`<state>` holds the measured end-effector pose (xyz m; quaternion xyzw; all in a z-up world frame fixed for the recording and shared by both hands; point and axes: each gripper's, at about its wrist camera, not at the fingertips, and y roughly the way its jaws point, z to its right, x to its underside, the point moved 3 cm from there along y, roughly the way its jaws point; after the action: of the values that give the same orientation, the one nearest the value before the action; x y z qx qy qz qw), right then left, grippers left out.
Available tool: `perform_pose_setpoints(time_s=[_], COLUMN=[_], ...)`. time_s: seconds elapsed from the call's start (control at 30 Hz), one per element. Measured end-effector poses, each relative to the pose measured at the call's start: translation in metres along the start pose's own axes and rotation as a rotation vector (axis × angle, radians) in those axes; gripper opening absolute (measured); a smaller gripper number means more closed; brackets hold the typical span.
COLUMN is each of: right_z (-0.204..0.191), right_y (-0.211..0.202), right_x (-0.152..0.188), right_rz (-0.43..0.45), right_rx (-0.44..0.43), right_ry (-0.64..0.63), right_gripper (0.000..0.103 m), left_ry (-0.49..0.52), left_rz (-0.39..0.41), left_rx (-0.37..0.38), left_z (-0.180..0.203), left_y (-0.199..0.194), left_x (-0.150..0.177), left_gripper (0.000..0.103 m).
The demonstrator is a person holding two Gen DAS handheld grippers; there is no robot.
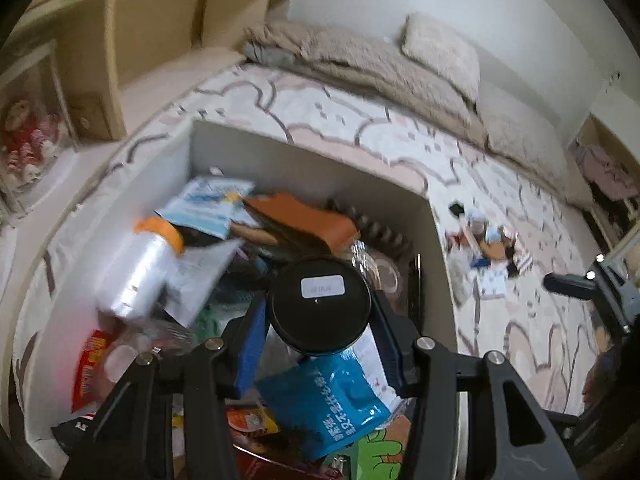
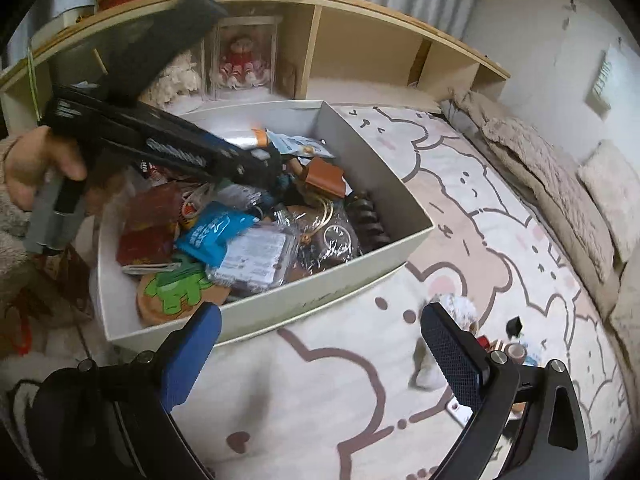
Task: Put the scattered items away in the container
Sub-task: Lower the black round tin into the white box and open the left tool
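A white box (image 1: 440, 248) on the patterned rug holds several items: a white bottle with an orange cap (image 1: 140, 268), blue packets (image 1: 332, 400), a brown leather pouch (image 1: 304, 216). My left gripper (image 1: 320, 336) hangs over the box, its jaws shut on a round black-lidded jar (image 1: 320, 304). In the right wrist view the box (image 2: 400, 248) sits ahead and left, and the left gripper (image 2: 268, 168) reaches into it. My right gripper (image 2: 320, 356) is open and empty above the rug. Scattered small items (image 2: 516, 344) lie past its right finger; they also show in the left wrist view (image 1: 488, 248).
A wooden shelf unit (image 2: 360, 40) with a doll in a clear case (image 2: 240, 60) stands behind the box. Beige blankets and a pillow (image 2: 560, 184) lie along the rug's far right edge. A dark stand (image 1: 580, 284) is at the right.
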<state>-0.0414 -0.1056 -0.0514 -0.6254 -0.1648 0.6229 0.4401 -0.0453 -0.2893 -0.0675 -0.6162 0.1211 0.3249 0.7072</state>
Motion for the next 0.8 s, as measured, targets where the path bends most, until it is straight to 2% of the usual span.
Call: perform_pose_setpoints(time_s=[0.13, 0.47, 0.5, 0.53, 0.6, 0.67, 0.8], right_z=[0.004, 0.012, 0.012, 0.012, 0.013, 0.012, 0.011], right_y=[-0.011, -0.029, -0.029, -0.029, -0.029, -0.030, -0.032], right_x=[0.008, 0.020, 0.021, 0.022, 0.024, 0.025, 0.029], right_rz=[0.027, 0.074, 0.075, 0.078, 0.083, 0.090, 0.095], right_rx=[-0.007, -0.019, -0.021, -0.024, -0.031, -0.036, -0.042], right_ry=[0.034, 0.086, 0.089, 0.093, 0.099, 0.106, 0.115], right_gripper=[0.100, 0.100, 0.100, 0.100, 0.100, 0.100, 0.100], left_ry=[0.035, 0.048, 0.045, 0.040, 0.024, -0.001, -0.038], left_rz=[-0.065, -0.127, -0.130, -0.127, -0.098, -0.065, -0.059], left_rx=[-0.019, -0.054, -0.068, -0.077, -0.093, -0.102, -0.079], left_z=[0.008, 0.018, 0.017, 0.016, 0.014, 0.010, 0.006], left_y=[0.018, 0.042, 0.043, 0.042, 0.036, 0.029, 0.021], left_x=[0.005, -0.003, -0.004, -0.005, -0.007, -0.009, -0.008], left_gripper=[0.050, 0.050, 0.054, 0.070, 0.094, 0.094, 0.094])
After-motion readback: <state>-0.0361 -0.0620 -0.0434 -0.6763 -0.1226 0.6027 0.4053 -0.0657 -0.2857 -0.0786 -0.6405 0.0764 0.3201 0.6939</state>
